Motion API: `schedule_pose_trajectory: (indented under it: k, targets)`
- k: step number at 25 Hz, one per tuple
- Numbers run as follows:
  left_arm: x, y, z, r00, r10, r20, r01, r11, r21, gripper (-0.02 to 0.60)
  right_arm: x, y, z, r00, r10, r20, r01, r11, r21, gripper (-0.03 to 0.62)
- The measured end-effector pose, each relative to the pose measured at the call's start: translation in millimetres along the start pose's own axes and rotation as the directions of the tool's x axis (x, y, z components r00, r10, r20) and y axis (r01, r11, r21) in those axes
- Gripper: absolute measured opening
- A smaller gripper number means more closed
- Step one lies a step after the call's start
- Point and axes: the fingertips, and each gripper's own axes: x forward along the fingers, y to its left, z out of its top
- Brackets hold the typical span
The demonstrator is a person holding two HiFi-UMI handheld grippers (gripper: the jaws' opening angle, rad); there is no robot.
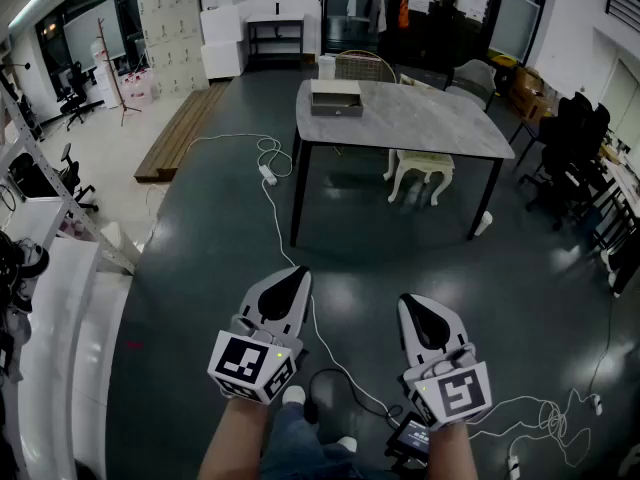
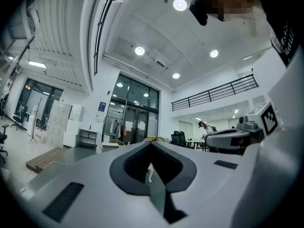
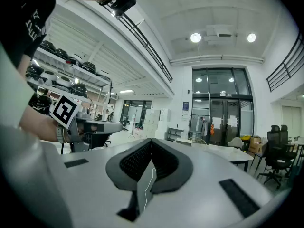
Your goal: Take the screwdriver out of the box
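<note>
Head view, grippers: I see my left gripper [image 1: 292,276] and right gripper [image 1: 420,308] side by side, low over the dark floor [image 1: 200,268], both pointing toward the table [image 1: 430,123].
Head view, box: the box [image 1: 336,98] sits on the table's far left corner, well apart from both grippers.
Head view, screwdriver: I cannot make it out; the inside of the box is too small to read from here.
Head view, floor: only this view shows the white cable [image 1: 270,198] trailing past a table leg and the white chair [image 1: 420,173] tucked under the top.
Left gripper view, fingers: pressed together, nothing between them.
Left gripper view, surroundings: this one looks level across the room, giving me the glass doors [image 2: 130,113] and an upper railing [image 2: 213,91]; my right gripper shows at the right edge.
Right gripper view, fingers: closed tip to tip, only a thin seam, nothing held.
Right gripper view, surroundings: my left gripper's marker cube [image 3: 65,109] shows at the left, with shelves [image 3: 61,77] of dark items behind it. The table's edge lies to the right.
</note>
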Motion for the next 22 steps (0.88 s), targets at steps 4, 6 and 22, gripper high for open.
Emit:
schedule_pose_trajectory:
  k: [4, 6, 22]
  targets:
    - [-16, -46, 2, 1.0, 0.014, 0.007, -0.014, 1.0, 0.01, 0.012, -40, -9, 1, 1.0, 0.022, 0.015, -0.022, 1.0, 0.005, 0.025]
    - [-23, -58, 3, 0.999, 0.032, 0.012, -0.032, 0.999, 0.011, 0.012, -54, -14, 2, 0.999, 0.029, 0.03, -0.03, 1.0, 0.006, 0.025]
    - [60, 11, 6, 0.999, 0.038, 0.022, -0.04, 0.997, 0.069, 0.012, 37, -67, 3, 0.998, 0.023, 0.059, -0.023, 1.0, -0.014, 0.026]
